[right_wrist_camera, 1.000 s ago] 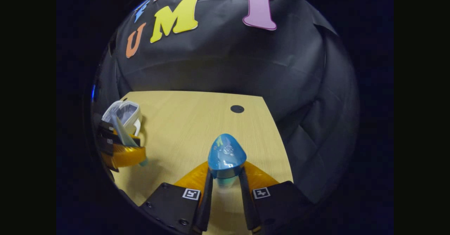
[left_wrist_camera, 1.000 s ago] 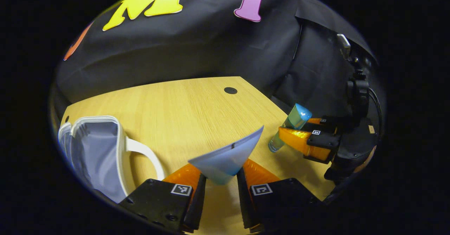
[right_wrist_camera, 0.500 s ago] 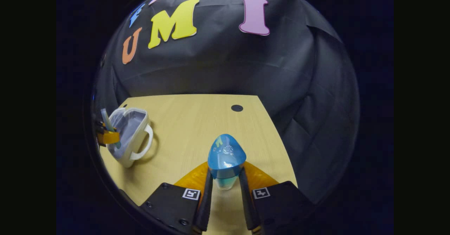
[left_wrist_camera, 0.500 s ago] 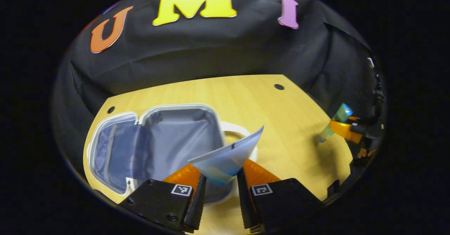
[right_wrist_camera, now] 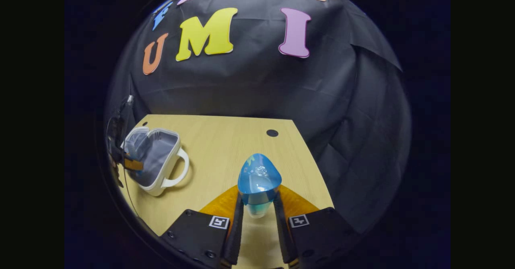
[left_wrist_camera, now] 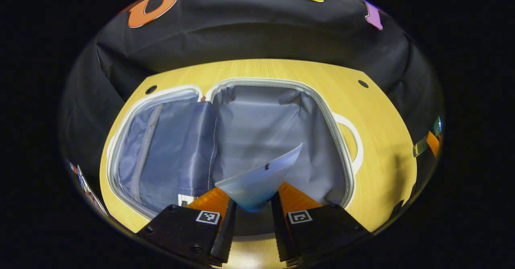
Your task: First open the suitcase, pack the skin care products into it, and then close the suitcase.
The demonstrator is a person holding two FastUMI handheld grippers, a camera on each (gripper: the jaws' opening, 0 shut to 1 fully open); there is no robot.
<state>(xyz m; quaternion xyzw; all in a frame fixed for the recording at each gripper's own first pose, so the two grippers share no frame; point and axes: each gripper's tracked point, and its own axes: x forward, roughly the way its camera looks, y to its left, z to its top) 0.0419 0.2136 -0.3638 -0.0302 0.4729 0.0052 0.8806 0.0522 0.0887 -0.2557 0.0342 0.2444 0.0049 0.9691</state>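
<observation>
Left gripper view: the left claw (left_wrist_camera: 252, 216), closed on a flat tube (left_wrist_camera: 261, 176), now hangs over the open suitcase (left_wrist_camera: 277, 132) on the worktop (left_wrist_camera: 386, 140); a second ago the case lay off to its left with bare wood ahead. The tube's crimped end points over the right-hand compartment, so a drop looks close.

Right gripper view: the right claw (right_wrist_camera: 257, 224) keeps its grip on a blue-capped bottle (right_wrist_camera: 258, 180), well apart from the suitcase (right_wrist_camera: 155, 160), where the left claw (right_wrist_camera: 130, 164) has moved in over the lining. The bottle waits its turn; closing comes afterwards.
</observation>
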